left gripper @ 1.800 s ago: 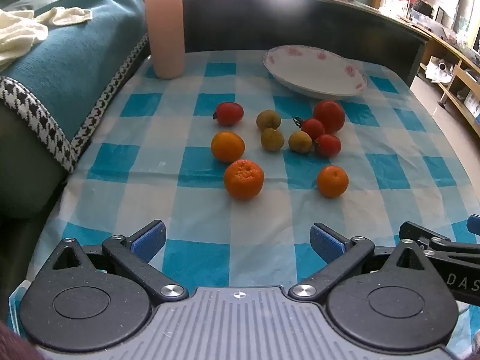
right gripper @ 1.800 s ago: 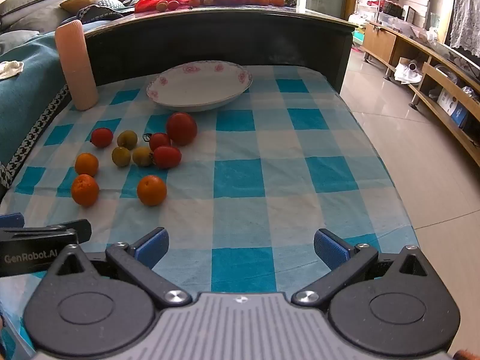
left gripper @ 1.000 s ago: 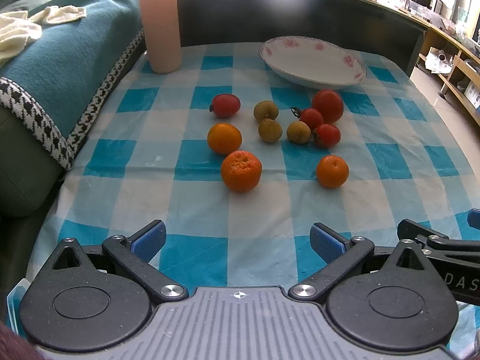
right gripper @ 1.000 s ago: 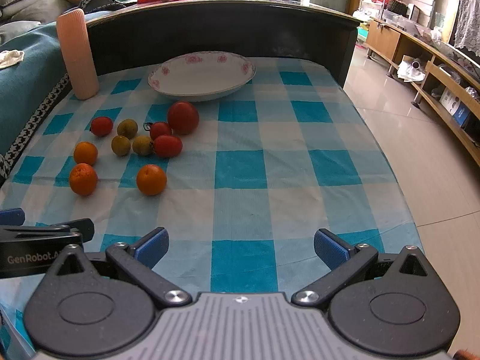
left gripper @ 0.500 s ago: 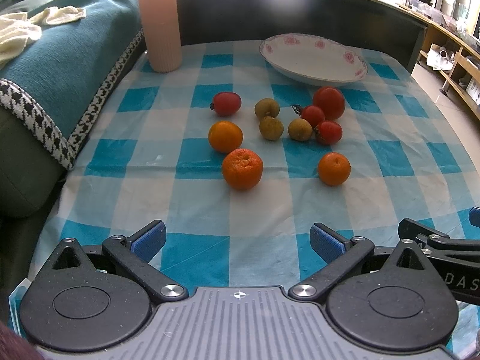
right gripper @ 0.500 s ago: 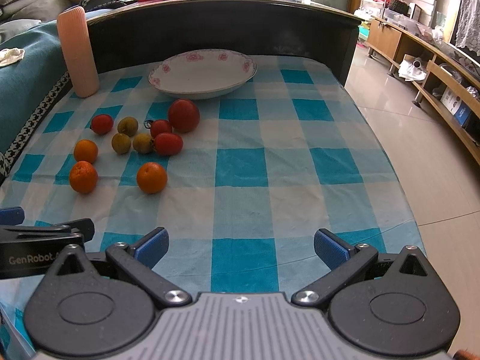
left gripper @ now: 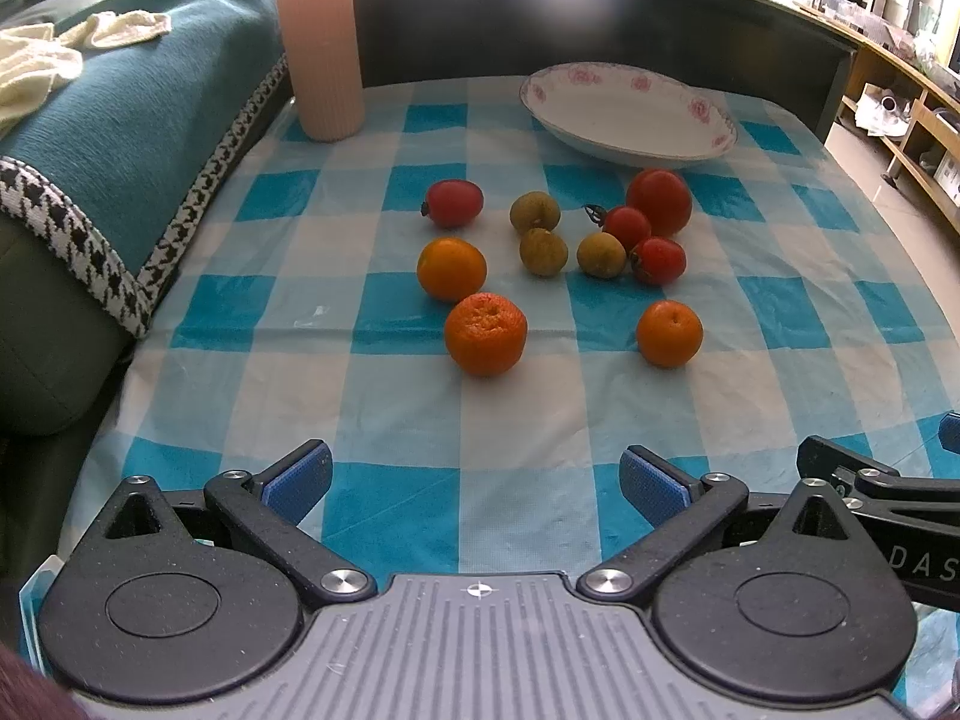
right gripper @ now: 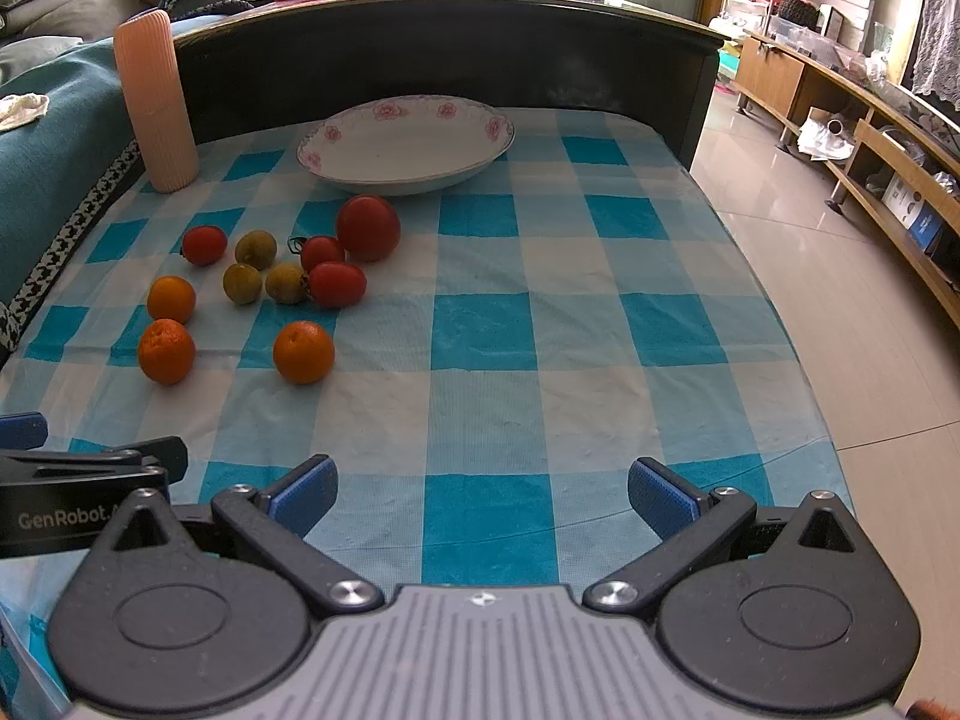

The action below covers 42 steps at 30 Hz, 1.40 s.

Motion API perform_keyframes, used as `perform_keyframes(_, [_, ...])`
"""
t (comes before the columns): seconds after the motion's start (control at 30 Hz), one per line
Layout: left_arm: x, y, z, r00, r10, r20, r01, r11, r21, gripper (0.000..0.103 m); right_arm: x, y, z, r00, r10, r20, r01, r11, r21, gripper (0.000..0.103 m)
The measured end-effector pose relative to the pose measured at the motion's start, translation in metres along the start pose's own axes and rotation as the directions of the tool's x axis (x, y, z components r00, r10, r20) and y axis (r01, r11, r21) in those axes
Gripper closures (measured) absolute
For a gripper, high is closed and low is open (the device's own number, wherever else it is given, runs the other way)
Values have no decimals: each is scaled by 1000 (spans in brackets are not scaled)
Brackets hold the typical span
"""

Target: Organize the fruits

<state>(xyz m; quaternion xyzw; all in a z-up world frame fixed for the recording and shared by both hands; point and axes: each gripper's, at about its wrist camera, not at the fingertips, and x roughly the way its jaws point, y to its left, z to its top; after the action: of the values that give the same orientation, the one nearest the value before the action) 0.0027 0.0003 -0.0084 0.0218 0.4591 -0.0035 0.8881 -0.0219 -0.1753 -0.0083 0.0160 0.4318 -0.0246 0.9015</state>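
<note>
Left gripper point(left gripper: 474, 480): blue-padded fingers spread wide apart, nothing between them, held low over the near edge of a blue-and-white checked tablecloth point(left gripper: 396, 414). Right gripper point(right gripper: 483, 489): fingers likewise spread wide and empty, over the same near edge, just to the right of the left gripper, whose black body shows at the lower left of the right wrist view. Fruit, ten pieces, all loose on the cloth ahead of both claws, none touched by either. Nearest the left gripper, straight ahead of its open gap: a dimpled orange point(left gripper: 485, 333); a second orange point(left gripper: 451, 269) just beyond it to the left; a third orange point(left gripper: 669, 333) ahead and to the right, apart from the others. Beyond these, three small yellow-brown round fruits point(left gripper: 543, 251) lie close together, with a small red tomato point(left gripper: 453, 203) to their left. To their right, a cluster of red tomatoes: one large point(left gripper: 659, 201), two small point(left gripper: 657, 260) close against it. From the right gripper the whole group lies ahead and to the left. Plate point(left gripper: 714, 141): white, pink flower rim, empty, beyond the tomato cluster at the far side of the cloth. Pink ribbed cylinder point(left gripper: 318, 36): upright, far left corner. Teal blanket point(left gripper: 132, 120) with a houndstooth border lies off the left edge.
</note>
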Motion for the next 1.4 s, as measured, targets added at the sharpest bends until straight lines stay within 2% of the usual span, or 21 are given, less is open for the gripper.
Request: perform_keyframes(1.4, [1, -6, 2, 999, 35, -18, -34, 999, 31, 0, 5, 0, 1, 1000, -1, -20, 1, 1000, -2, 0])
